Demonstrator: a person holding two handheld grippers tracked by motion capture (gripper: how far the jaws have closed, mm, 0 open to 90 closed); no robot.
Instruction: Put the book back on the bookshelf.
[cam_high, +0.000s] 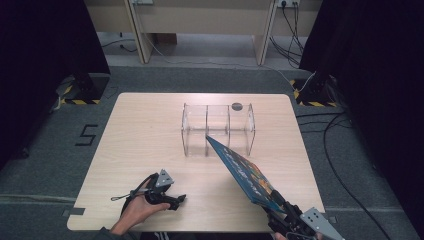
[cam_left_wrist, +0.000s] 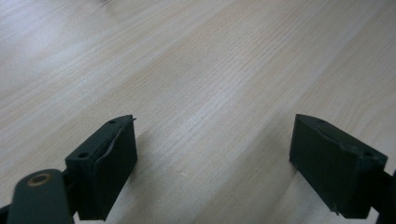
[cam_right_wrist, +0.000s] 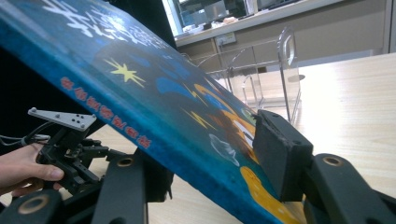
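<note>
Right gripper (cam_high: 281, 206) at the near right corner of the light wooden surface (cam_high: 145, 140), jaws pinching the lower end of a blue picture book (cam_high: 245, 175). In the right gripper view, one black pad pressed flat against the book's (cam_right_wrist: 154, 107) illustrated cover, with its yellow stars and orange shapes, the other jaw under the spine side. Book held clear of the surface, tilted, running from the near right diagonally up and away, its far corner just at the front edge of the clear acrylic rack (cam_high: 218, 129). Whether that corner touches the rack: cannot tell. Rack upright near the middle of the far half of the surface, split by clear dividers into compartments, a small dark round spot (cam_high: 237, 106) on the wood just behind it.

Left gripper (cam_high: 175, 200) low at the near left, held in a hand (cam_high: 137, 210), resting on or just over the surface, well apart from the book and rack. In the left gripper view, jaws spread wide with bare wood grain (cam_left_wrist: 210, 93) between them, nothing held. Same gripper and hand (cam_right_wrist: 23, 168) seen beneath the book in the right gripper view.
</note>
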